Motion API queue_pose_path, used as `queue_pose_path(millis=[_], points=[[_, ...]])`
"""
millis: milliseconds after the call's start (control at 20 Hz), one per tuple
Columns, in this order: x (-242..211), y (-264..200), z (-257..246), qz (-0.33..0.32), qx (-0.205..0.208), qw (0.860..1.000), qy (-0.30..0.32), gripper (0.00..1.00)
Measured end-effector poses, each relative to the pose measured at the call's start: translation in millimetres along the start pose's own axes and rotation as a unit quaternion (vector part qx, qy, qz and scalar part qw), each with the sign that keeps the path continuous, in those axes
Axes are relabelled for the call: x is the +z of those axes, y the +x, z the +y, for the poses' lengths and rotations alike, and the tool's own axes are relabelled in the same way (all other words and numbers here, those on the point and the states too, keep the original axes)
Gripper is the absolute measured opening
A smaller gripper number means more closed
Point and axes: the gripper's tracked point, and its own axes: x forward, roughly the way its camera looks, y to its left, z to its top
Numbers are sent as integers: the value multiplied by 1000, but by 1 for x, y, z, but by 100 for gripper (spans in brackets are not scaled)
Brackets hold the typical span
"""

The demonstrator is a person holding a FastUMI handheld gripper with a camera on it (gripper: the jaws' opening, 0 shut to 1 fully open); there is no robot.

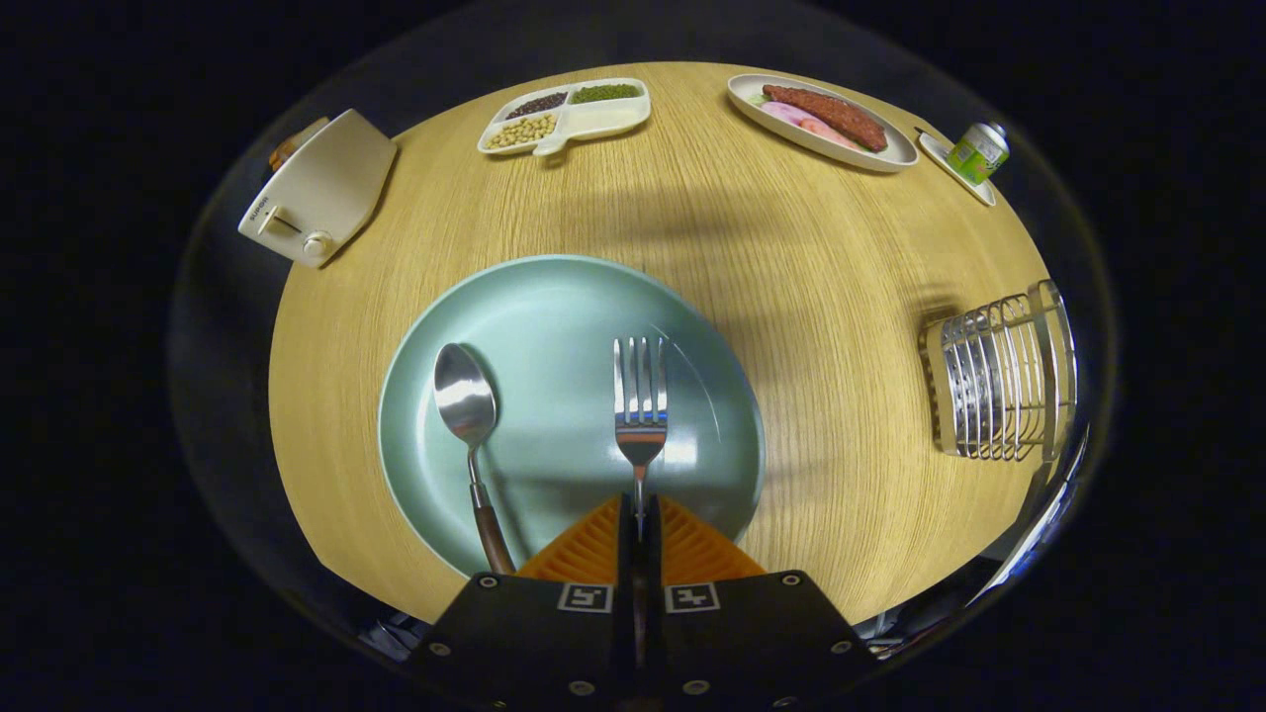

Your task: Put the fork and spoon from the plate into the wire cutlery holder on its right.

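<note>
Wooden worktop (811, 297) spreads wide, with the green plate (554, 326) sitting just ahead of the gripper (640, 524). Wire cutlery holder (999, 381) stands off to the plate's right, open wood between them. Toaster (318, 188), divided snack tray (569, 114), meat dish (826, 124) and a small can (977, 151) ring the far edge. Spoon (467, 415) lies on the plate; jaws closed tight on the fork (640, 400) handle.
</note>
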Motion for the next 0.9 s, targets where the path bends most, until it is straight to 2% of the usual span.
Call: queue_pose_path(millis=[200,400,700,900], points=[[3,-23,-1,-34,17,999,2,5],[17,-59,-22,-81,18,997,-13,5],[36,-114,-86,-121,14,992,-15,5],[37,-133,-139,-130,8,991,-4,5]])
